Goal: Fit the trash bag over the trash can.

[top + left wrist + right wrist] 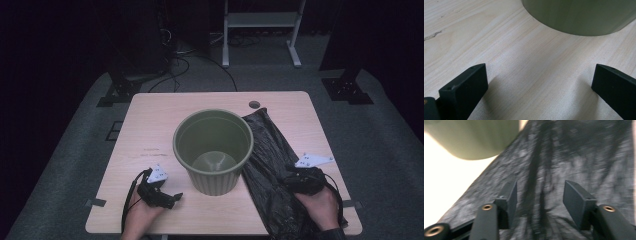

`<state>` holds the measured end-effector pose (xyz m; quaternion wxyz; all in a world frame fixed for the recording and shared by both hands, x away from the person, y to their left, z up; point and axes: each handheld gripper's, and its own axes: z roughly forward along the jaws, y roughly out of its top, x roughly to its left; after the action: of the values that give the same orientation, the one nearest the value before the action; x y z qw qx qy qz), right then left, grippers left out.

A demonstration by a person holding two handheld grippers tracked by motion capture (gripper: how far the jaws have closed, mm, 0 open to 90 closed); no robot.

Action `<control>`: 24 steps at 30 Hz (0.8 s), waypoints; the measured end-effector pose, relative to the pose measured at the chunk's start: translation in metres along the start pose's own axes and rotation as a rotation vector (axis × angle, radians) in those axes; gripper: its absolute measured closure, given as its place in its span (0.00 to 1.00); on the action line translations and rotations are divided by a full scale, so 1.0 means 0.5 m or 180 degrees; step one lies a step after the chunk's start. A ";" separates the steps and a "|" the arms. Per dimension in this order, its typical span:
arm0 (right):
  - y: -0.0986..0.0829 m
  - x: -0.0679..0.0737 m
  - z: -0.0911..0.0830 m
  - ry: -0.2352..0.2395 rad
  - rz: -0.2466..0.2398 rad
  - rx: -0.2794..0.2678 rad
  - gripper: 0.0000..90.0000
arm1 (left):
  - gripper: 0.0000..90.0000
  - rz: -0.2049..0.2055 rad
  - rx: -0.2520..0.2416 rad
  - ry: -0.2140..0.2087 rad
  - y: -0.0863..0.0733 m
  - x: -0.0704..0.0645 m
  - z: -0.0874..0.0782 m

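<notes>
Right tongs [540,202] jaws apart, low over the crumpled black plastic bin bag [579,160], nothing clamped. Left tongs [539,85] spread wide over the bare pale wooden worktop [499,37]. High view: bag [272,165] lies flat at 3 o'clock of the upright olive-green plastic bucket [214,150], touching it, long axis running 12 to 6, slightly slanted.

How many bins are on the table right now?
1. A green bin stands upright near the middle of the table, its right side against a flat black bag. Nothing appears hidden behind it.
</notes>
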<state>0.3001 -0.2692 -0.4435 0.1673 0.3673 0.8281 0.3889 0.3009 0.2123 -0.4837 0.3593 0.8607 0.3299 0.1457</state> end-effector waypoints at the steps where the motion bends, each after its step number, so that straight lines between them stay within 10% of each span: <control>1: 0.000 0.000 0.000 0.0000 0.0000 0.0000 0.43 | 0.00 0.0000 0.0000 0.0000 0.000 0.000 0.000; 14: -0.013 -0.099 0.042 -0.0490 0.0355 0.0299 0.11 | 0.00 0.0000 0.0000 0.0000 0.000 0.000 0.000; 24: -0.031 -0.122 0.069 -0.0413 0.0482 0.0478 0.11 | 0.00 -0.0001 0.0000 -0.0001 0.000 0.000 0.000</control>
<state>0.3534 -0.3030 -0.4781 0.1626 0.4647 0.8123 0.3127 0.3010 0.2123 -0.4837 0.3593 0.8607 0.3300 0.1455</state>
